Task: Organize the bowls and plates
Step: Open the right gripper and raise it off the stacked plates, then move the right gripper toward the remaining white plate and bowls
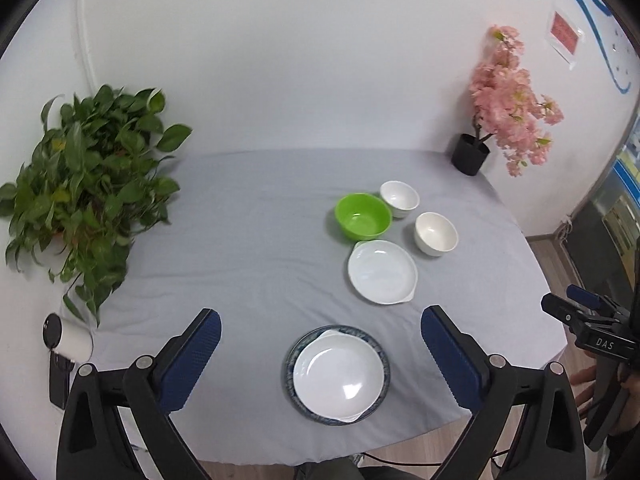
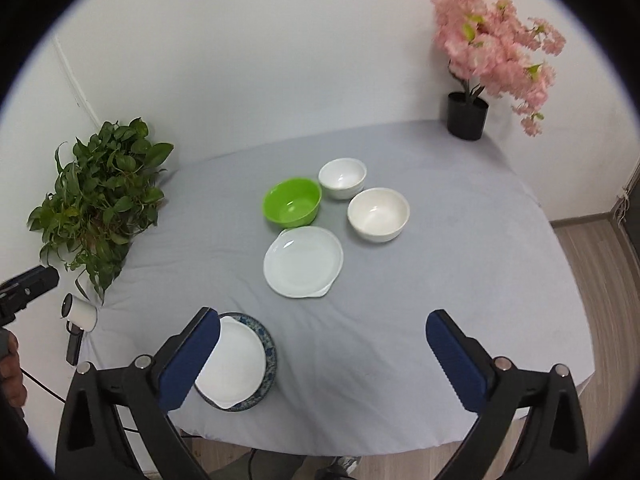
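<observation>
White glazed ware makes up most of what is to be sorted: a shallow white plate with small lug handles [image 1: 338, 377] is seen nested on a blue-patterned round plate [image 1: 291, 360] at the near edge of the grey-clothed counter [image 1: 240, 240]. Farther back a second white lugged plate [image 1: 382, 271] lies alone, with a lime-green plastic bowl [image 1: 363, 216], a small white bowl [image 1: 399, 199] and a cream bowl [image 1: 435, 234] grouped just behind it. The white pieces are judged stiff, smooth, probably slippery and breakable; the green bowl is likely light and tougher. A hold is best taken at a rim or lug, one pad inside and one outside the wall.

The left tool [image 1: 320, 354] is held above the near stack, pitched steeply downward, its blue pads spread wide and empty. The right tool [image 2: 323, 354] is posed likewise over the bare cloth beside that stack, wide and holding nothing.
</observation>
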